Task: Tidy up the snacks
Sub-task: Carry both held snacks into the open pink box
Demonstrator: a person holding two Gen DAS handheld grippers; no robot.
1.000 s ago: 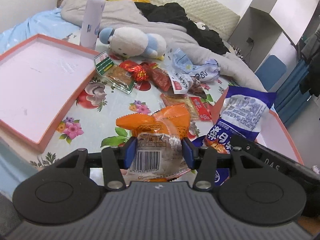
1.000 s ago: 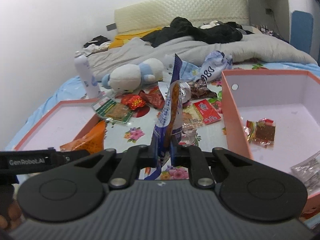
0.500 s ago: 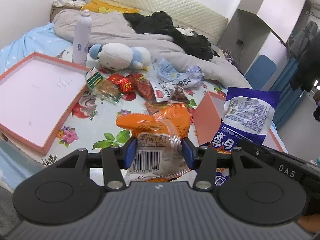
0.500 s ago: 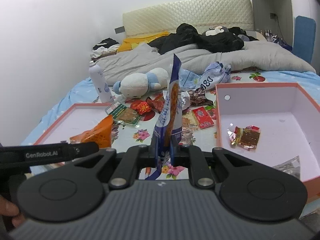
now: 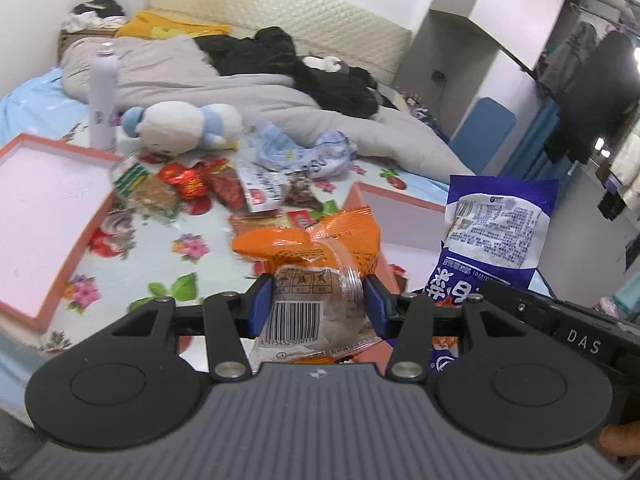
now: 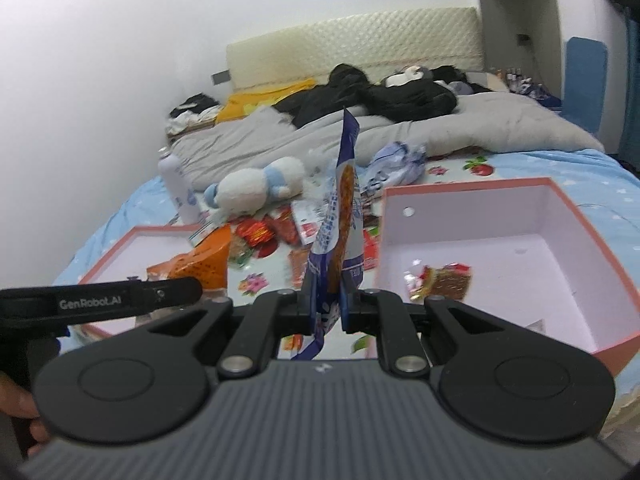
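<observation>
Above the bed, left claw gripping orange packet, right claw clamping blue bag, wrapped snack visible rightward only

Each view looks forward along its own gripper's two fingers, angled down over a bed toward the padded headboard. The left wrist view sits to the left, close above the flowered sheet; the right gripper's body enters at its right edge. The right wrist view sits to the right, close over the deep pink box; the left gripper's arm crosses its left edge. Both views share the plush toy, the white bottle and the shallow pink tray.
</observation>
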